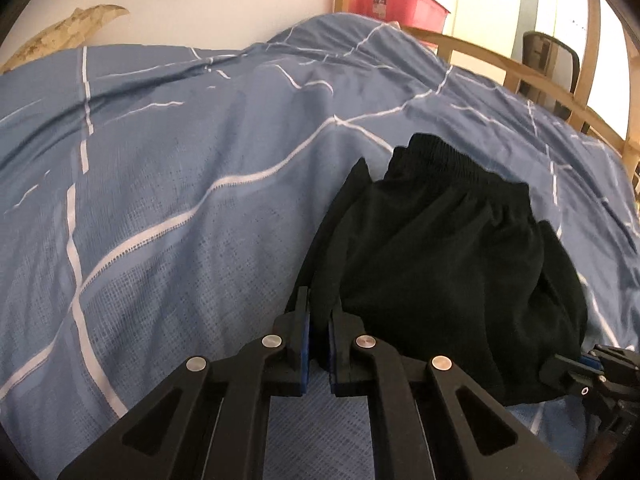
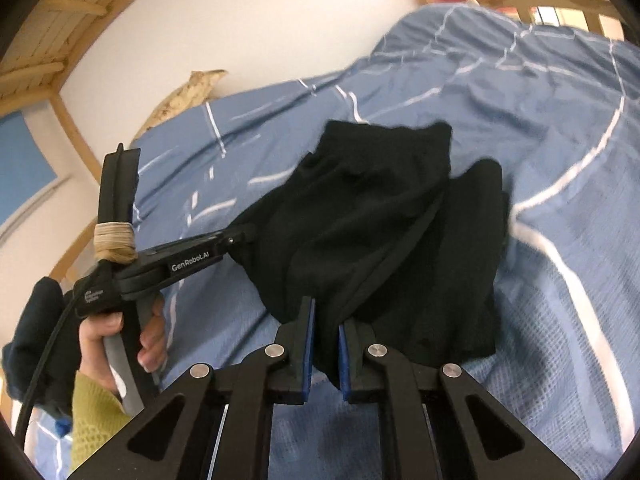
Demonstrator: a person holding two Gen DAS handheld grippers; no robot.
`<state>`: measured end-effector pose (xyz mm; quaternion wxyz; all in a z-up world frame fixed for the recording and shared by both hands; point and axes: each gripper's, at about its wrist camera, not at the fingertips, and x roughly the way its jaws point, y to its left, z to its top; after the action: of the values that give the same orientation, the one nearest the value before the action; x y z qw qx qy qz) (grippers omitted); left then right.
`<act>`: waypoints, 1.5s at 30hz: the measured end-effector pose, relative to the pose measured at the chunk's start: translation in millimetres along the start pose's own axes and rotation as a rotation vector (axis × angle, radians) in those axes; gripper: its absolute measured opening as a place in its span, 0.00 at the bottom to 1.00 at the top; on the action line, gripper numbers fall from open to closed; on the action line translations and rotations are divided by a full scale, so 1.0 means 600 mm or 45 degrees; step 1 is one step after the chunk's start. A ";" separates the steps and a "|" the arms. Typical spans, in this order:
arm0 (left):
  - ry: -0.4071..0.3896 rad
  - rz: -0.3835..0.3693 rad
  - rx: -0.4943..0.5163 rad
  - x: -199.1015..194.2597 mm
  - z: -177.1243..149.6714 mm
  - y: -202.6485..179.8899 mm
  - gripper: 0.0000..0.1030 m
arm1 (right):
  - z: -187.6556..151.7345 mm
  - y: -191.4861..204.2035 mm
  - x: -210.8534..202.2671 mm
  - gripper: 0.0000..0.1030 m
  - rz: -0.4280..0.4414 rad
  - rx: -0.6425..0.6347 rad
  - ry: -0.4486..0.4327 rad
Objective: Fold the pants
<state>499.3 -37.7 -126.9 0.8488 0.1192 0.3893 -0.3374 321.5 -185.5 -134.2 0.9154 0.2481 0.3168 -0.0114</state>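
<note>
Both grippers, left gripper (image 1: 319, 316) and right gripper (image 2: 326, 320), clamp the near edge of the black pants (image 1: 448, 264) on the bed (image 1: 168, 200); lift evenly, keeping the held edge taut.

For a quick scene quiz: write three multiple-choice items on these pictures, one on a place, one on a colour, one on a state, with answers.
1. Where do the pants lie?
A. on the blue bedspread
B. in the red bin
C. on the chair

2. What colour are the pants?
A. red
B. black
C. yellow

3. How does the right gripper stand?
A. wide open above the bed
B. shut on the pants
C. shut on a pillow

Answers:
1. A: the dark cloth rests on the blue cover with white lines, while the red bin stands far behind the bed.
2. B: the cloth is black in both views.
3. B: its blue pads pinch a fold of black cloth; the left gripper likewise grips the pants' edge.
</note>
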 end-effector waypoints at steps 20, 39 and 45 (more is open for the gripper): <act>-0.029 0.270 -0.066 -0.088 0.024 -0.019 0.73 | 0.020 -0.026 -0.119 0.82 -0.354 0.103 -0.534; 0.172 0.053 -0.345 0.018 -0.010 0.009 0.72 | 0.040 -0.086 -0.012 0.82 -0.181 0.266 -0.158; 0.110 -0.012 -0.384 0.022 -0.008 0.018 0.71 | 0.048 -0.072 -0.003 0.81 -0.082 0.215 -0.174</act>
<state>509.6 -33.8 -140.7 0.8380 0.0030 0.4722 -0.2735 329.1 -236.8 -133.1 0.9099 0.3127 0.2593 -0.0843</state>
